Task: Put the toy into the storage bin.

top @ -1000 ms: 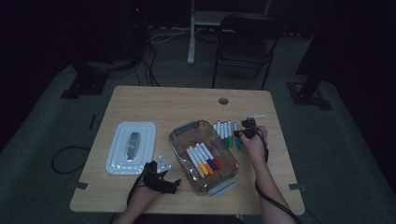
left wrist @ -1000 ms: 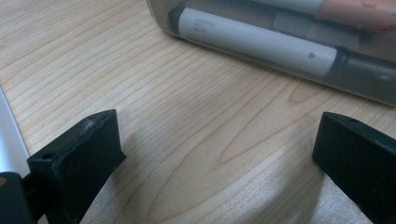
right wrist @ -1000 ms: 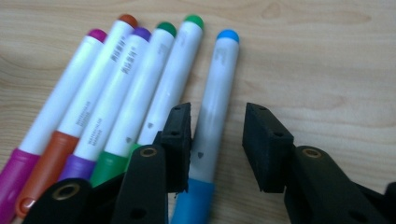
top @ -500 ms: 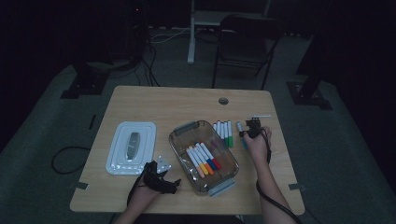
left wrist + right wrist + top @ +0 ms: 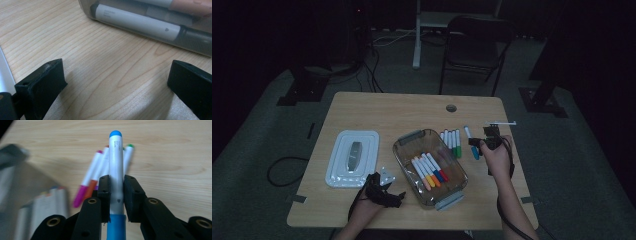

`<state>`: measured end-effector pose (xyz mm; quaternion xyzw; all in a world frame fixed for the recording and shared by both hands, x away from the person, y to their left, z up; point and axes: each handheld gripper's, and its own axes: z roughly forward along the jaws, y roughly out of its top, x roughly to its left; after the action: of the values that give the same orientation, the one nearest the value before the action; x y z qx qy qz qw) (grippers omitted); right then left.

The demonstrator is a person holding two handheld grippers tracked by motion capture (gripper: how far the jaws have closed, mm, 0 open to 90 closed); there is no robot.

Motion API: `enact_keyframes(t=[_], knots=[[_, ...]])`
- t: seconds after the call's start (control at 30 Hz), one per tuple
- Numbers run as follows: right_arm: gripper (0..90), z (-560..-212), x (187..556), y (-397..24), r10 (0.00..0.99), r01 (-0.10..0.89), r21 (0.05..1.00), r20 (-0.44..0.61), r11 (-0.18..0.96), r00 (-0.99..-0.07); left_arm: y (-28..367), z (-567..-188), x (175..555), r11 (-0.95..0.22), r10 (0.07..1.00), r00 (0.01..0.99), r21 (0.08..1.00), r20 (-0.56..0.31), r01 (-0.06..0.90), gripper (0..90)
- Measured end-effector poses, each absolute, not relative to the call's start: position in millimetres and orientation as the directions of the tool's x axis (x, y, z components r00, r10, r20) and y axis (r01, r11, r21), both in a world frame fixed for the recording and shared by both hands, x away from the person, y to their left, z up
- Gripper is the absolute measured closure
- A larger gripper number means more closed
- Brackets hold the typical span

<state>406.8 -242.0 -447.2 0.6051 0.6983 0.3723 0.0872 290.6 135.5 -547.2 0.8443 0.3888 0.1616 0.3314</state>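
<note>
blue marker (image 5: 116, 170) | clamped between right gripper (image 5: 116, 188) jaws | seemingly clear of table (image 5: 175, 157)

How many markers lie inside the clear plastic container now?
5 white-barrelled markers lie side by side in the clear plastic container; their caps run orange, yellow, blue, red. More may be hidden in the dim light.

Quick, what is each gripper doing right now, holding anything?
Left gripper: open, holding nothing, low over the table beside the clear container.
Right gripper: closed on a blue marker.
</note>
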Motion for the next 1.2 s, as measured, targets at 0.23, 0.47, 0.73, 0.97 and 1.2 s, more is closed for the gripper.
enact_keyframes(t=[0.23,0.47,0.73,0.97,1.2], knots=[[76.5,-417.3,384.2,-226.7,0.871,0.741,0.671,0.352,0.022,-0.344,135.5,-547.2,290.6,-0.478,0.764,0.645,0.686,0.016,0.549,1.9],[76.5,-387.5,360.9,-194.5,0.809,0.711,0.699,0.368,0.083,-0.457,135.6,-547.1,290.7,-0.479,0.763,0.646,0.685,0.016,0.549,1.9],[76.5,-383.7,347.9,-152.4,0.752,0.708,0.684,0.369,0.177,-0.546,135.5,-547.2,290.5,-0.477,0.764,0.645,0.685,0.013,0.550,1.9],[76.5,-400.5,345.1,-116.8,0.713,0.721,0.647,0.382,0.248,-0.588,135.5,-547.1,290.6,-0.478,0.763,0.646,0.685,0.014,0.550,1.9],[76.5,-416.5,351.0,-90.0,0.697,0.743,0.597,0.394,0.302,-0.599,135.5,-547.1,290.6,-0.478,0.763,0.646,0.685,0.014,0.550,1.9]])
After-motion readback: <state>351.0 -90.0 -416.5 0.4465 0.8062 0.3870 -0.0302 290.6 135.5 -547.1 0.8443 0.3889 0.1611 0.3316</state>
